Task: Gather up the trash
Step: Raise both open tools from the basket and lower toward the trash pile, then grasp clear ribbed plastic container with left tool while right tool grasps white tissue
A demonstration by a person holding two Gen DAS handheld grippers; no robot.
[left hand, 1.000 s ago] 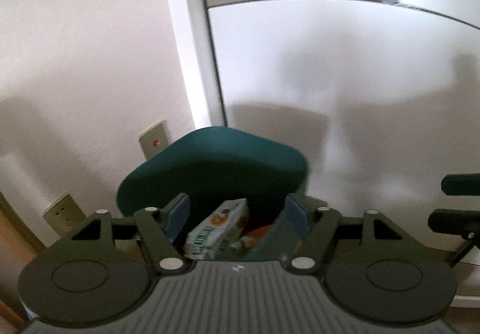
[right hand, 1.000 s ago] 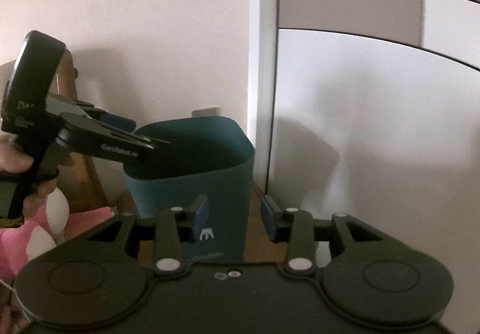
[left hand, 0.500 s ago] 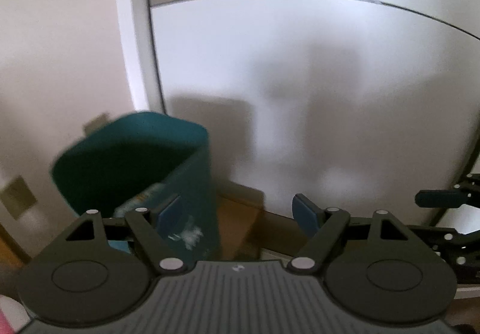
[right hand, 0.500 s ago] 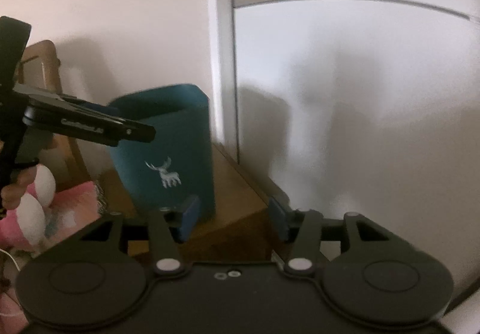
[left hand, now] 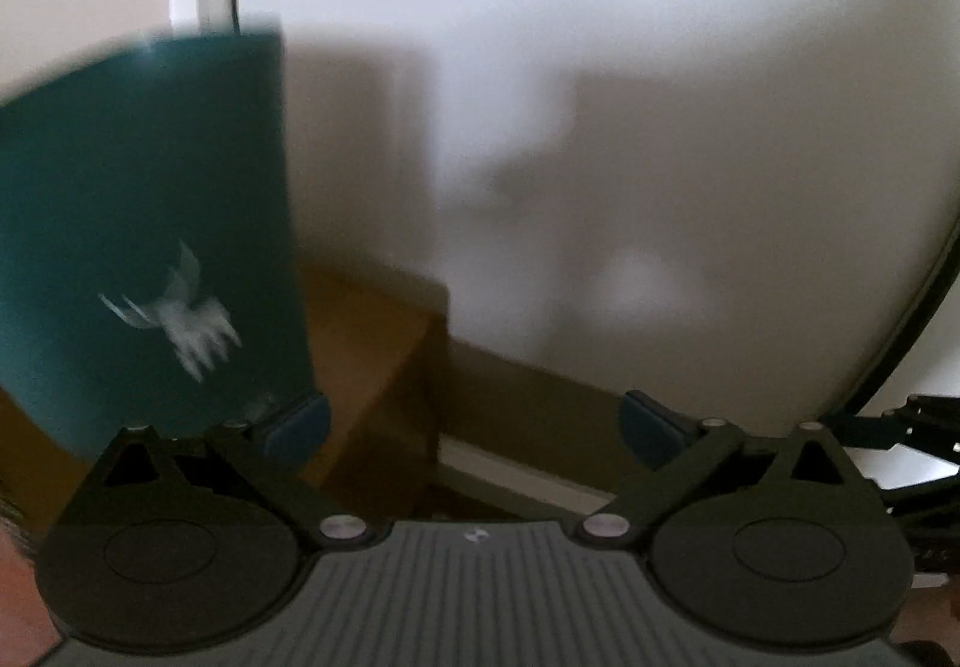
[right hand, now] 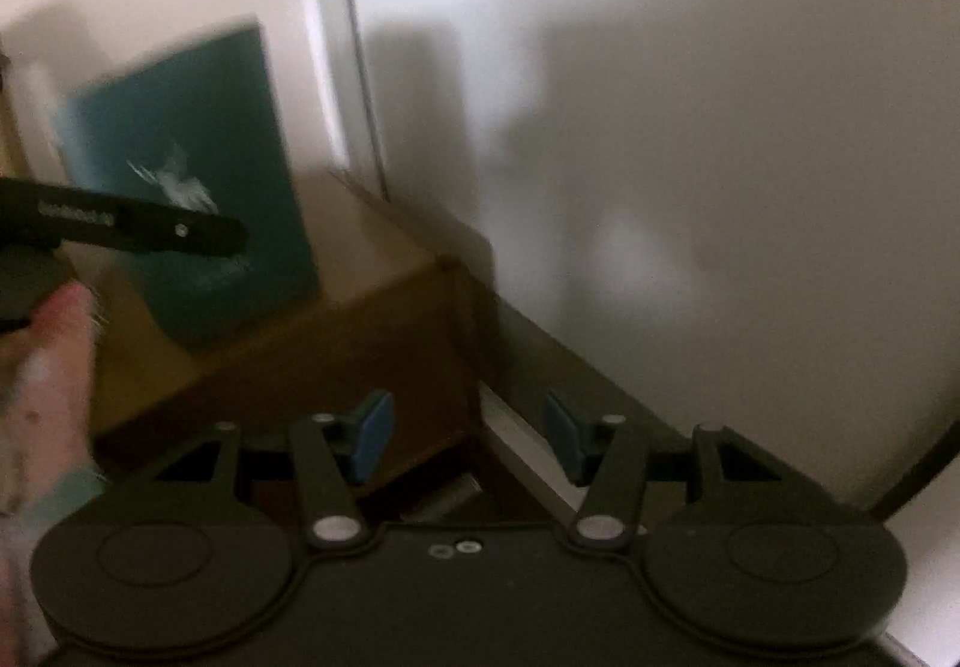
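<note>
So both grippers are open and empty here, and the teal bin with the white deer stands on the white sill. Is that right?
Not quite. The bin stands on a brown wooden surface, not a white sill; the right wrist view shows it. The rest holds: the left gripper and right gripper are both open, their jaws have just been opening, and nothing is between them.
</note>
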